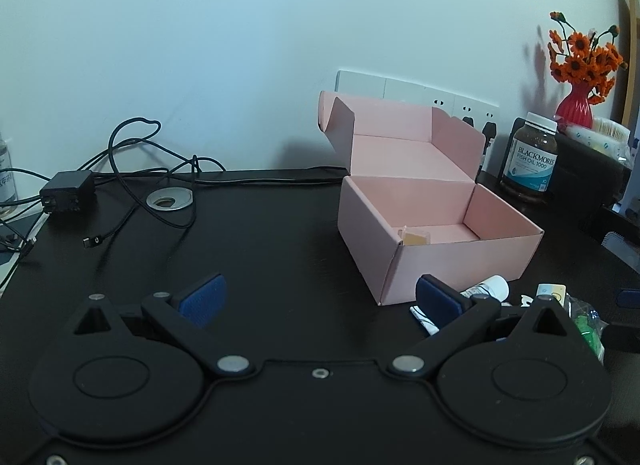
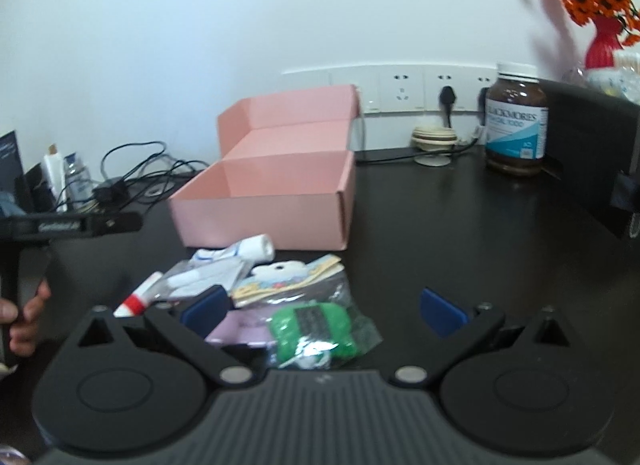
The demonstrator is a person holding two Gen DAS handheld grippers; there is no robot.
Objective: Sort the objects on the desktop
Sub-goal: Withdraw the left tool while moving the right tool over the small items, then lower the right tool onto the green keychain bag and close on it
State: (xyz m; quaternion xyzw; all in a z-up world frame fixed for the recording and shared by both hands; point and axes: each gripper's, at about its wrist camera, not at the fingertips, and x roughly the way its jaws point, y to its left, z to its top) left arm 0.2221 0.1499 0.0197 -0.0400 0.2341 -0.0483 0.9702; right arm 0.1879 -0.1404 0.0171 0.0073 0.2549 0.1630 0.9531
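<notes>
Nearest in the right wrist view, the right tongs (image 2: 324,311) stand wide open and empty, poised over a green item in a clear bag (image 2: 320,329) at lower centre. Just beyond it lies the rest of the pile awaiting sorting: a flat cartoon packet (image 2: 288,279), a white tube (image 2: 240,251) and a red-capped tube (image 2: 138,301), overlapping one another on the dark surface (image 2: 460,233).

The left tongs (image 1: 320,301) are likewise spread open, holding nothing, low in the left wrist view with the pile off to their right.

Risk, as judged: the bag is slippery and crumpled, so a pinch may catch only film and let the contents slide out. Because the pieces overlap, lifting one could drag a neighbour along.

Further back, at centre frame, the pink box (image 1: 436,233) sits with its lid (image 1: 404,133) folded up behind. It is nearly empty: one small yellowish piece (image 1: 416,236) lies by its front wall.

Farthest, at right, a brown pill jar (image 2: 516,121) stands closed, apparently full.
</notes>
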